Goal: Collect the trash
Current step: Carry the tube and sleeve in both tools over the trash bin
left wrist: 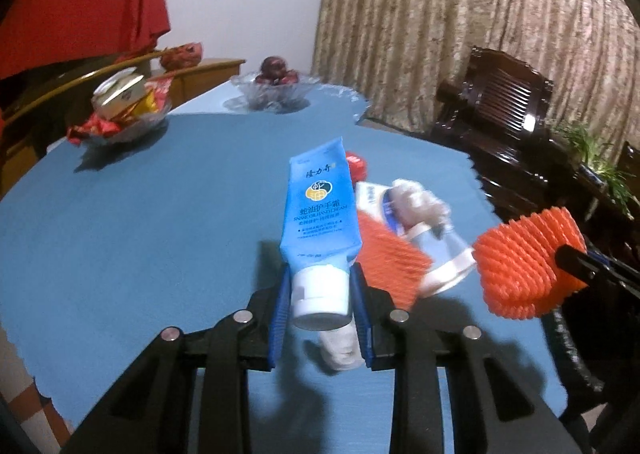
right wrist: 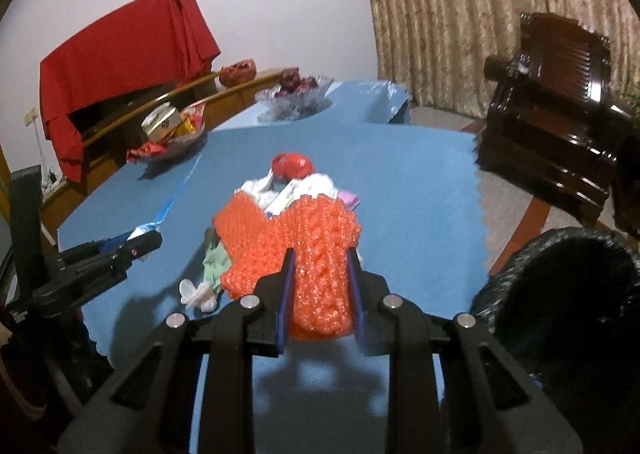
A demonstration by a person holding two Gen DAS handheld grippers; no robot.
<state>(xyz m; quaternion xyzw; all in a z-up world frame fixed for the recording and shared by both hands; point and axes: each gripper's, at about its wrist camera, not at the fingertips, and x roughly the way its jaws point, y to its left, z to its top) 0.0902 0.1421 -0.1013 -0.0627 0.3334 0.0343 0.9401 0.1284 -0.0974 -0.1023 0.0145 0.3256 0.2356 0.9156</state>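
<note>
Nearest us, the left gripper [left wrist: 320, 298] is clamped on the white cap end of a blue plastic hand-cream tube [left wrist: 318, 210], lifted above the blue tablecloth [left wrist: 120, 234], while the right gripper [right wrist: 320, 294] pinches an orange foam fruit net [right wrist: 320, 254], with a black-lined trash bin [right wrist: 568, 294] at near right. Beyond lies more trash: another orange foam net [right wrist: 236, 226], crumpled white tissues [right wrist: 260, 186] and a red wrapper [right wrist: 292, 164]. Farther left sit a glass snack bowl [right wrist: 172, 142] and a glass fruit bowl [right wrist: 296, 98].

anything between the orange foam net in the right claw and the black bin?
Nothing visible. The right claw grips the orange foam net above the blue table; the black bin sits open beside the table edge, to its right.
</note>
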